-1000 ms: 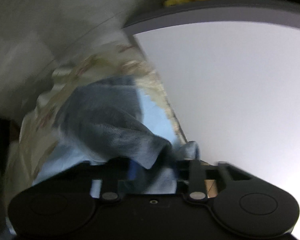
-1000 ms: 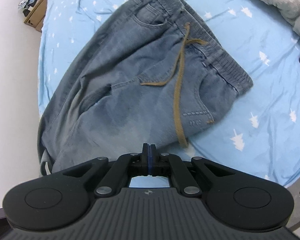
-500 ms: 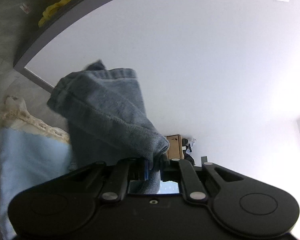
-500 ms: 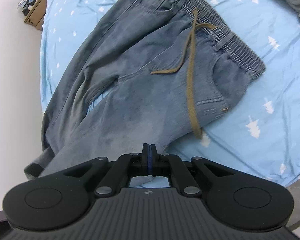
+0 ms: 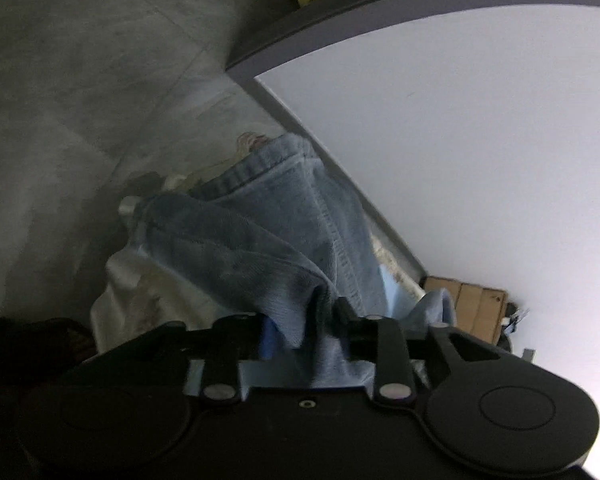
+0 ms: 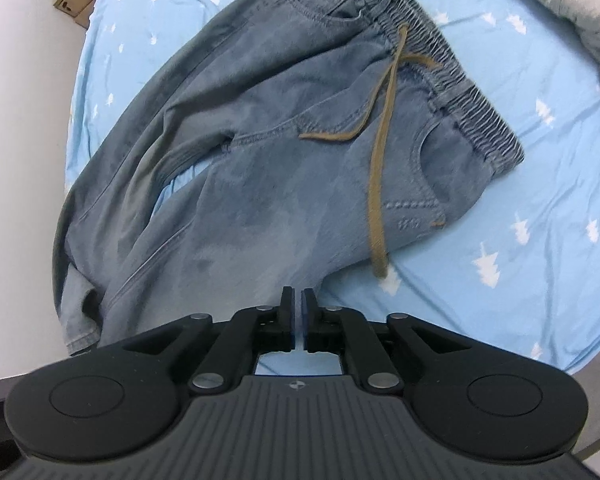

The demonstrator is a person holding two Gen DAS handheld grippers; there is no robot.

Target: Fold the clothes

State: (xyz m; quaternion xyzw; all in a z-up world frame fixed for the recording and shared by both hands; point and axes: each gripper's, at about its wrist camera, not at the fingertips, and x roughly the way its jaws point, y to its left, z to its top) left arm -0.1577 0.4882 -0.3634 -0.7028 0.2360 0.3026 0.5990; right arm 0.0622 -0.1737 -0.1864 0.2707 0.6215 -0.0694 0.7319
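The left gripper (image 5: 300, 320) pinches a bunched hem of the jeans (image 5: 284, 240), the cloth rising toward 11 o'clock. The right gripper (image 6: 298, 320) holds nothing, its jaws nearly closed. The jeans (image 6: 268, 152) lie on the blue sheet (image 6: 540, 200), long axis running 7 to 1 o'clock, just ahead of it.

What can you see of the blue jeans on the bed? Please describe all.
The jeans look like faded blue denim. They lie spread, front up, on the blue sheet, with an elastic waistband, pockets and a loose brown drawstring. One leg end is lifted and bunched in the left tool. The right tool is over the near edge, nearly closed.
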